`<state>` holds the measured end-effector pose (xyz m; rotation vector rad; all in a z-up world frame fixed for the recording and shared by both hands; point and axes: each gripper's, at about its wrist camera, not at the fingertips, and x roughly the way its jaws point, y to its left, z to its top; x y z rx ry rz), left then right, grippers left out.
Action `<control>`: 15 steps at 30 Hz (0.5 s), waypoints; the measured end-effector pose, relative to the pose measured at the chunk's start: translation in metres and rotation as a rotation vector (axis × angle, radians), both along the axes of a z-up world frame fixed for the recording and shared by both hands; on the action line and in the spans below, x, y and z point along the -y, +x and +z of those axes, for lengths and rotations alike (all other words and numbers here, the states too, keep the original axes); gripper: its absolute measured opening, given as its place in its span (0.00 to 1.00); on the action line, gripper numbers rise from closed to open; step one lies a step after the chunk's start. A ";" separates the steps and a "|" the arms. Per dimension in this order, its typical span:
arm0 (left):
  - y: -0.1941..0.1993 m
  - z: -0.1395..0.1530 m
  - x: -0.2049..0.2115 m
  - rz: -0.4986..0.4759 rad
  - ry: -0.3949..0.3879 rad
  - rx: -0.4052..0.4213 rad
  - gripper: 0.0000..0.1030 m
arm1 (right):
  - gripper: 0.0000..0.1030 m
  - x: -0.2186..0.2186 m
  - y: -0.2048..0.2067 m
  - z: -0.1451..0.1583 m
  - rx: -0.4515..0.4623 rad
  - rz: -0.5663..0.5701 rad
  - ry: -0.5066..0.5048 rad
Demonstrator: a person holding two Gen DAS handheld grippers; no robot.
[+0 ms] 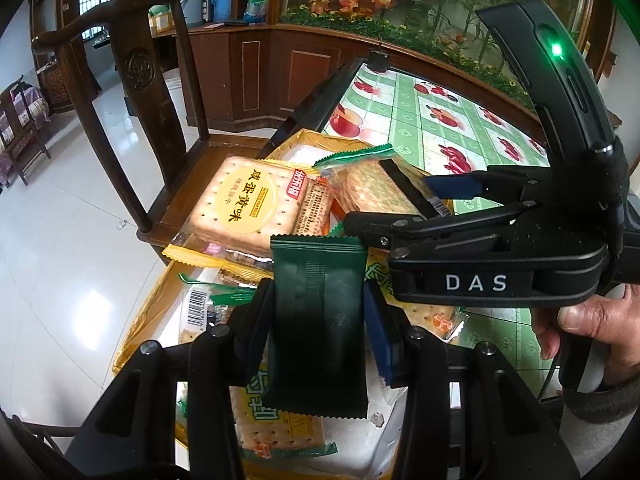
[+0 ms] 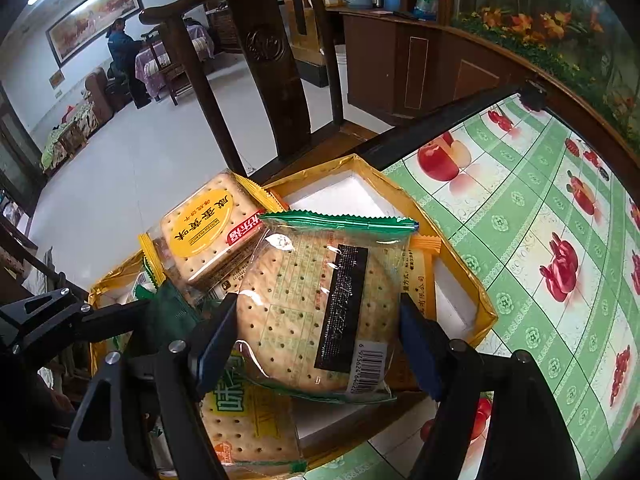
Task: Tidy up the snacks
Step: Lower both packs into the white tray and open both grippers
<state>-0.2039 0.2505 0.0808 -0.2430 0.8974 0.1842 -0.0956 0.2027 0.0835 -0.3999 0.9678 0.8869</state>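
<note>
Left wrist view showed the left gripper (image 1: 320, 300) pinching a dark green packet (image 1: 318, 320) above the gold-rimmed box (image 1: 132, 328), probably to drop it in. The right gripper (image 2: 320, 336) pressed both pads against a clear round cracker pack (image 2: 316, 304) over the same box, apparently carrying it

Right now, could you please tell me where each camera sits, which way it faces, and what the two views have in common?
Left wrist: sits on the left gripper, looking down along its fingers at the dark green packet they clamp above the gold-rimmed box; the right gripper and the hand holding it show.
Right wrist: sits on the right gripper, looking down at the clear green-edged cracker packet between its fingers; the left gripper's frame shows at left.
Shared: the box, the yellow-label cracker packet, the fruit-print tablecloth, the dark wooden chair.
</note>
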 end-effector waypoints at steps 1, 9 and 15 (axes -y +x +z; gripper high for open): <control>0.000 0.000 0.000 0.003 0.006 0.002 0.45 | 0.74 -0.001 0.000 0.000 0.001 0.001 -0.002; -0.003 -0.001 0.003 0.030 0.056 0.017 0.46 | 0.75 -0.008 -0.008 -0.002 0.046 0.005 -0.046; -0.005 -0.003 0.009 0.050 0.110 0.026 0.49 | 0.77 0.000 -0.007 0.000 0.020 -0.020 -0.021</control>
